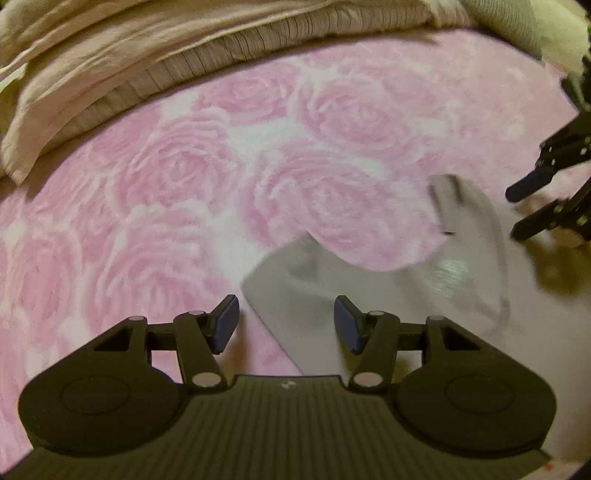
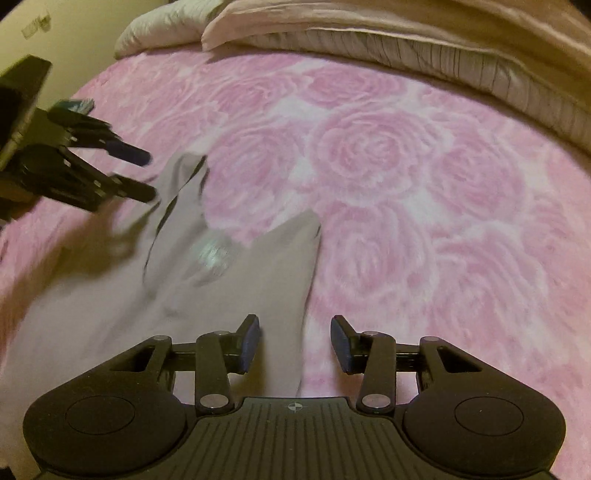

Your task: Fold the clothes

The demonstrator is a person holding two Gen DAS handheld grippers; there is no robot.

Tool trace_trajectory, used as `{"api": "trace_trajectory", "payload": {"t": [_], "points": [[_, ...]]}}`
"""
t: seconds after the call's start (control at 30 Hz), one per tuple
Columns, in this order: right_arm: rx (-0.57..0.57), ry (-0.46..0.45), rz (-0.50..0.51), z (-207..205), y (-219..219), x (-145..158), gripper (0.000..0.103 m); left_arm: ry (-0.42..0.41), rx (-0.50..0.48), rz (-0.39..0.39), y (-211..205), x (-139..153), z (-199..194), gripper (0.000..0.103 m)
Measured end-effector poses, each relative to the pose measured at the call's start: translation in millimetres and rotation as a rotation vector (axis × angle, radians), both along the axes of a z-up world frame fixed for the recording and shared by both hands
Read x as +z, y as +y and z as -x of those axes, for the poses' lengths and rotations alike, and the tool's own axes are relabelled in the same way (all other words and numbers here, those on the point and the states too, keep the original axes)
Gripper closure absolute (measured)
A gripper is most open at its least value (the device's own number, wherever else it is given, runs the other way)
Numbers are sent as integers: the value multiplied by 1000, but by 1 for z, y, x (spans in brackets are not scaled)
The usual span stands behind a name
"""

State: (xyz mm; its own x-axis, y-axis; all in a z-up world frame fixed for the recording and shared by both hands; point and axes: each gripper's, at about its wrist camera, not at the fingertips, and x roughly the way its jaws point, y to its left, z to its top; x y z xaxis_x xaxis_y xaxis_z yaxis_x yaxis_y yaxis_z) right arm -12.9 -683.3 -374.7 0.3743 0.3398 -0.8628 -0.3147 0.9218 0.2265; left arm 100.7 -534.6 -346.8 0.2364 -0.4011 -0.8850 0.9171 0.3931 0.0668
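A pale grey garment (image 1: 369, 306) lies spread on the pink rose bedspread, with two shoulder parts pointing away and a shiny patch near its neckline. In the left wrist view my left gripper (image 1: 287, 323) hangs open just above the garment's left edge, holding nothing. The right gripper (image 1: 517, 208) shows at the right edge, open, beside the garment's far shoulder. In the right wrist view the garment (image 2: 221, 295) fills the lower left. My right gripper (image 2: 295, 341) is open over its right edge. The left gripper (image 2: 147, 175) is open near the other shoulder.
The pink rose bedspread (image 1: 184, 177) covers the whole surface. A folded beige duvet (image 1: 129, 62) runs along the far side, also as the duvet (image 2: 443, 48) in the right wrist view. A pale pillow (image 2: 159, 26) and a wall lie at the far left.
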Motion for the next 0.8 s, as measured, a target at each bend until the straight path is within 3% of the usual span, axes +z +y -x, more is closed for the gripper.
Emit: {"api": "trace_trajectory", "payload": {"t": [0.07,0.1,0.17,0.2,0.23,0.3,0.33,0.4,0.5,0.53,0.6,0.63,0.8], "points": [[-14,0,-43,-11,-6,-7,63,21,-13,1,-5,-6,-7,50],[-23,1,-67,-16,-8,-8,63,34,-18,7,-6,-7,-9,55],[-41,13,-109,-26,-9,-13,63,64,-42,23,-5,-2,-9,92],[-52,20,-121,-29,-8,-16,63,68,-44,31,-3,4,-8,102],[-63,27,-140,-31,-7,-18,64,30,-42,37,0,12,-3,102],[-71,50,-178,-34,-5,-15,95,-20,-31,81,10,33,6,102],[-74,44,-171,-34,-4,-10,103,-35,-18,108,17,44,11,102],[-82,-70,-55,-22,1,19,103,-61,-6,146,25,60,20,102],[-68,-316,151,16,21,59,103,-57,25,144,28,59,22,102],[-71,-340,146,25,26,62,97,-47,39,137,28,55,20,102],[-13,-275,78,34,35,52,53,-18,62,116,26,44,12,102],[-1,-246,64,35,36,45,25,-6,64,111,25,41,10,102],[-185,-205,0,22,-6,26,25,16,47,93,21,27,1,102]]}}
